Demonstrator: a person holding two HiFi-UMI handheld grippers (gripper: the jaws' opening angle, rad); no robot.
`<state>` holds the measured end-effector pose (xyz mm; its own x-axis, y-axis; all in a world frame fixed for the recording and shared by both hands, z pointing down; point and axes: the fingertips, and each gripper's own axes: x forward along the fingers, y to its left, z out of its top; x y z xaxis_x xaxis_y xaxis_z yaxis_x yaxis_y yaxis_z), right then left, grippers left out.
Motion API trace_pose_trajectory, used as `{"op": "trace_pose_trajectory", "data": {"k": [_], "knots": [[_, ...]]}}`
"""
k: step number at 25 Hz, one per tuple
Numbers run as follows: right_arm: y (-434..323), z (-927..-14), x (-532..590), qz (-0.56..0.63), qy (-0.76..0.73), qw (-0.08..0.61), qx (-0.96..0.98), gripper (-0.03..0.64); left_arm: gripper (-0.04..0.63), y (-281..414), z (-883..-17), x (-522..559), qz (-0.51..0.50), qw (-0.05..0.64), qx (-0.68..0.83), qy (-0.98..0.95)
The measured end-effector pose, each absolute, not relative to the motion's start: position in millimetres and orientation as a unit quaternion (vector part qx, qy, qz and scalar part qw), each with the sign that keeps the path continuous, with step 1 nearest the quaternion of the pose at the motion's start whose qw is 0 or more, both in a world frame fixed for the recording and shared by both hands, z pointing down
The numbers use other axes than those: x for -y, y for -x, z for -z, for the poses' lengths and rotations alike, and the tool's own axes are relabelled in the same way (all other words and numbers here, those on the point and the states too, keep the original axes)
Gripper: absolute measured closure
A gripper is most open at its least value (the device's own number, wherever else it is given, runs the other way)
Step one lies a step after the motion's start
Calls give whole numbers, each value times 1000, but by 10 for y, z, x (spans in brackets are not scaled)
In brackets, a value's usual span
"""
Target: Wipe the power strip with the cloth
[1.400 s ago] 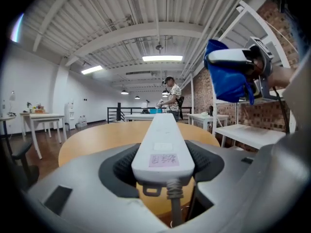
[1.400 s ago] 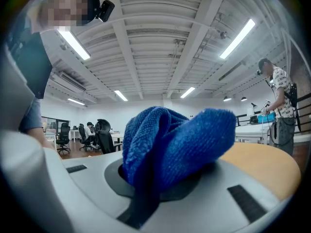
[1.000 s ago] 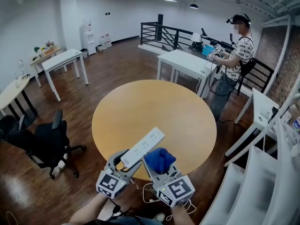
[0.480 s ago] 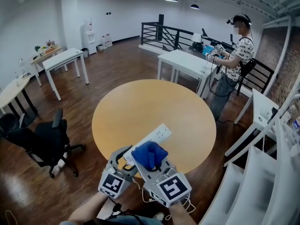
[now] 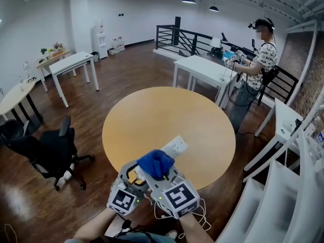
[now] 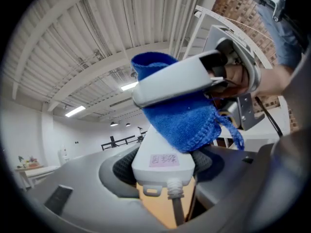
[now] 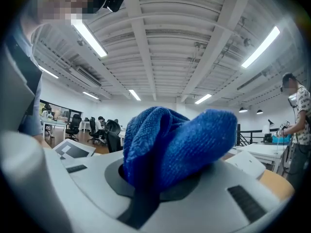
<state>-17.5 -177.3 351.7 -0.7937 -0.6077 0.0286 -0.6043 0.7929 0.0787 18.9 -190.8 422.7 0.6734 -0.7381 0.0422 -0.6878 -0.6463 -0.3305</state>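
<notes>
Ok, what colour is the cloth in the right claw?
The cloth is solid blue, seen best in the right gripper view.

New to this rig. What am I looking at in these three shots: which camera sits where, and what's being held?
There is no robot here: a person holds a two-jaw gripper in each hand. The wide picture comes from a camera on that person's head, looking down at a round wooden table. The other two come from cameras riding on the grippers, each looking along its own jaws. The left gripper is clamped on the cord end of a white power strip, held over the table. The right gripper grips a bunched blue cloth, which lies against the strip. The cubes with square markers are part of the grippers. Another person stands in the background.
</notes>
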Motion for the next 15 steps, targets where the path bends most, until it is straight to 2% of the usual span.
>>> {"op": "trace_pose_trajectory", "data": {"k": [15], "knots": [[-731, -3161, 2319, 56, -422, -4, 905, 568, 302, -39, -4244, 1812, 92, 154, -401, 898]]}}
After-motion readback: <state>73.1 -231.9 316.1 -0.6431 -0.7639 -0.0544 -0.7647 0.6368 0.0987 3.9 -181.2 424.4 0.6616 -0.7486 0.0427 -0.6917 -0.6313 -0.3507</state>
